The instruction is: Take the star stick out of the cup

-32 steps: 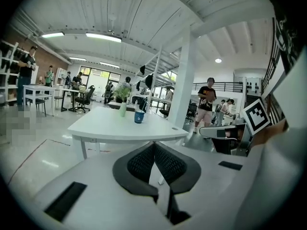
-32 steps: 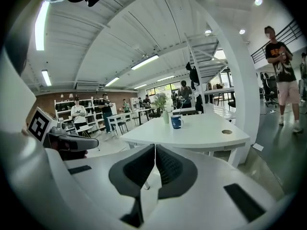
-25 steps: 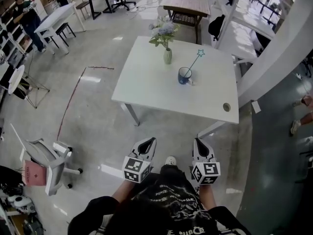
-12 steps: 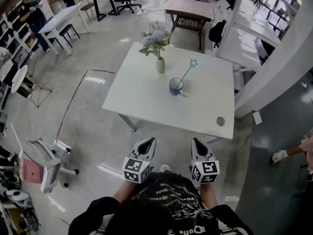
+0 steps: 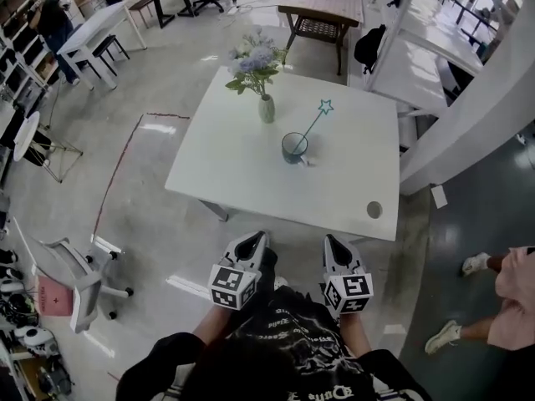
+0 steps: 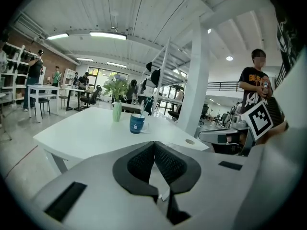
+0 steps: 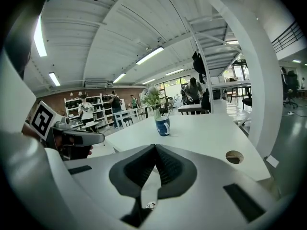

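A dark blue cup (image 5: 294, 148) stands near the middle of the white table (image 5: 217, 170). The teal star stick (image 5: 318, 117) leans out of it toward the far right, its star above the rim. Both grippers are held close to my body, short of the table's near edge and well away from the cup. The left gripper (image 5: 254, 240) is shut with nothing between its pads, and so is the right gripper (image 5: 333, 241). In the left gripper view the cup (image 6: 137, 123) sits beyond the shut left gripper (image 6: 154, 143). The right gripper view shows the cup (image 7: 163, 126) ahead of the right gripper (image 7: 155, 147).
A green vase of flowers (image 5: 266, 108) stands just left of and behind the cup. A round cable hole (image 5: 374, 210) sits near the table's front right corner. A white pillar (image 5: 472, 98) rises at the right, an office chair (image 5: 79, 278) stands lower left, and a person's legs (image 5: 489, 295) pass on the right.
The table, cup and vase have come nearer and shifted left in the head view as I step toward them. Both grippers stay shut in the same place. A person's legs have come into view at right.
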Demonstrator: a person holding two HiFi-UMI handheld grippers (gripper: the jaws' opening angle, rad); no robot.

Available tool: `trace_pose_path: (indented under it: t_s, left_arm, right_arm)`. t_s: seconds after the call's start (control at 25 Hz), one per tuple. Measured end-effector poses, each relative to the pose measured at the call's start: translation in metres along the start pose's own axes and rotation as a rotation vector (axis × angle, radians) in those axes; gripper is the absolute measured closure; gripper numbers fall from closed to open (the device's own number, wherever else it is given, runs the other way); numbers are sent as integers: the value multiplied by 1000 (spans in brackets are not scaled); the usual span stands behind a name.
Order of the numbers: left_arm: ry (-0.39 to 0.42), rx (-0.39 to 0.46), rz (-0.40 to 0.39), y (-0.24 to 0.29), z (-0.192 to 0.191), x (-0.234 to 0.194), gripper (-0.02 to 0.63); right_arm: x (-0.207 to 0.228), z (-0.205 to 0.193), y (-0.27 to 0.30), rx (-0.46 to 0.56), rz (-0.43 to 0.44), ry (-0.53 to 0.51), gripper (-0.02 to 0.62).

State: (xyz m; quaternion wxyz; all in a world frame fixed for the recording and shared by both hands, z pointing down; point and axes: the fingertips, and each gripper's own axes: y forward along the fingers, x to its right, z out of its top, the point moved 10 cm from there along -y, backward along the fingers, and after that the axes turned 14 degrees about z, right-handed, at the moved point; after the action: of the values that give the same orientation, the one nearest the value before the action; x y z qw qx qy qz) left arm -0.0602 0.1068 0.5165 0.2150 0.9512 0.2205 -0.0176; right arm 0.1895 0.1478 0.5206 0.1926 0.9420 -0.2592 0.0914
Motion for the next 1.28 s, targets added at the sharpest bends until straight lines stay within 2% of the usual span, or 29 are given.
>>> trace_pose_path:
  t_s: [0.24,0.8,1.0,1.2,1.28]
  left_arm:
    - [-8,-9,-40,49,11,-18,586]
    - [0,-4,-124,184,80,-100,586]
    - [10,-9,-151,211,90,-123,586]
    - [1,-13,-145,220,97,-132,586]
    - [2,-12,-141,223,99,-131,586]
  right_arm:
    - [22,15,35,13,-35,25,586]
    - [80,82,160,64,-108,113,586]
    - [89,96,188,98,-143,133,586]
    - [97,109,202,138,-146,159,584]
    - [103,114,207,150,-128,172,541]
